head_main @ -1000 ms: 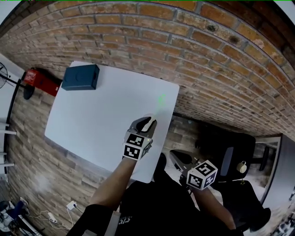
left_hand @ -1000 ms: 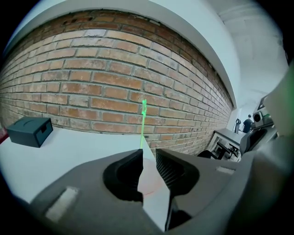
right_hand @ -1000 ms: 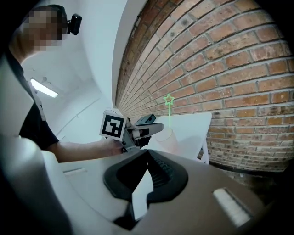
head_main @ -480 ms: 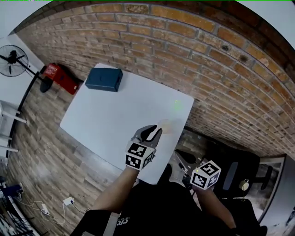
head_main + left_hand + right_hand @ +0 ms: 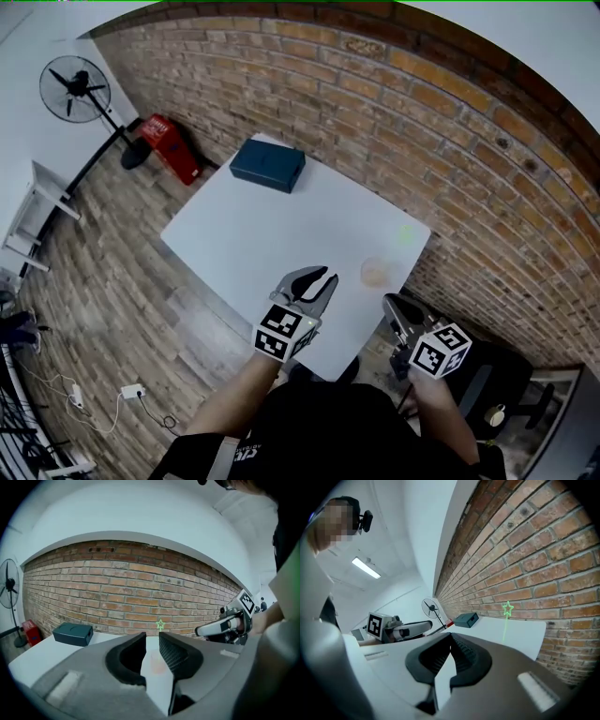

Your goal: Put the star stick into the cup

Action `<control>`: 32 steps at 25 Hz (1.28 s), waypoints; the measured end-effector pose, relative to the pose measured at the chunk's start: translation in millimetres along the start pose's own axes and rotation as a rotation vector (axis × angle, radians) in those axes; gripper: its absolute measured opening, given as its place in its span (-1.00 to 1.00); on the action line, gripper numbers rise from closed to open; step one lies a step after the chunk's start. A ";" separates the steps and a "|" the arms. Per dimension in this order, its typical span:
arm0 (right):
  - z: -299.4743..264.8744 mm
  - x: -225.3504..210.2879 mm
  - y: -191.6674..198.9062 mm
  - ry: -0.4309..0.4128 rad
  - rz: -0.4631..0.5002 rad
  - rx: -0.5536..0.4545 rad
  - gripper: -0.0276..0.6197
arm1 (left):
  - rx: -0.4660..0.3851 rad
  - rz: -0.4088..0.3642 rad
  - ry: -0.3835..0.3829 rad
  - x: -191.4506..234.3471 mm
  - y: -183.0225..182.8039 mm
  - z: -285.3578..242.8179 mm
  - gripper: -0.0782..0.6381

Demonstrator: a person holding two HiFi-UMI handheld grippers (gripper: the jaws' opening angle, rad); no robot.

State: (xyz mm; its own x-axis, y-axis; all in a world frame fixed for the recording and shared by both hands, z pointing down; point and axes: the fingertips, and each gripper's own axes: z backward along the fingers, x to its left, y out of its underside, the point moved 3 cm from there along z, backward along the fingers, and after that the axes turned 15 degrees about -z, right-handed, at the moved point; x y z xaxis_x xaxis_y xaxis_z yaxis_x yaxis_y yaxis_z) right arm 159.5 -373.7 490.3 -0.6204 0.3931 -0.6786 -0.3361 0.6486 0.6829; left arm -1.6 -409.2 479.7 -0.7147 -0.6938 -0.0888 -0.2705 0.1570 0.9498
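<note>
A thin green star stick (image 5: 406,234) stands upright near the white table's (image 5: 281,234) far right corner, close to the brick wall; its star (image 5: 507,608) shows clearly in the right gripper view. A translucent cup (image 5: 375,273) sits on the table just in front of it. My left gripper (image 5: 312,277) hovers over the table's near edge, left of the cup, open with nothing between its fingers; the cup (image 5: 157,660) shows through the gap. My right gripper (image 5: 391,304) is off the table's right corner, below the cup, shut and empty.
A dark teal box (image 5: 268,166) lies at the table's far left corner. A brick wall (image 5: 450,141) runs behind the table. On the floor to the left stand a fan (image 5: 75,89) and a red object (image 5: 173,145). A dark chair (image 5: 497,394) is at lower right.
The head view has swung, so the table now sits further right and lower and the cup shows plainly. Both grippers remain near the table's near right corner, jaws unchanged.
</note>
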 end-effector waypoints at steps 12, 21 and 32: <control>-10.1 55.1 -25.3 -0.011 0.079 -0.113 -0.91 | -0.097 0.006 -0.099 37.4 -10.2 74.2 -0.15; -3.1 84.0 -24.2 -0.032 0.208 -0.127 -0.92 | -0.132 0.012 -0.123 47.5 -16.9 91.3 -0.15; 6.5 87.1 -28.5 0.014 0.295 -0.153 -0.92 | -0.097 -0.001 -0.168 49.2 -13.1 92.3 -0.72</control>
State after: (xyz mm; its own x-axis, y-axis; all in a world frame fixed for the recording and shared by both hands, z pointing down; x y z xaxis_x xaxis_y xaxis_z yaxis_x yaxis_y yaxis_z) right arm 119.6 -353.6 409.9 -0.7158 0.5401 -0.4426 -0.2422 0.4025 0.8828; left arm -92.8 -380.4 435.2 -0.8141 -0.5658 -0.1310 -0.2139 0.0825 0.9734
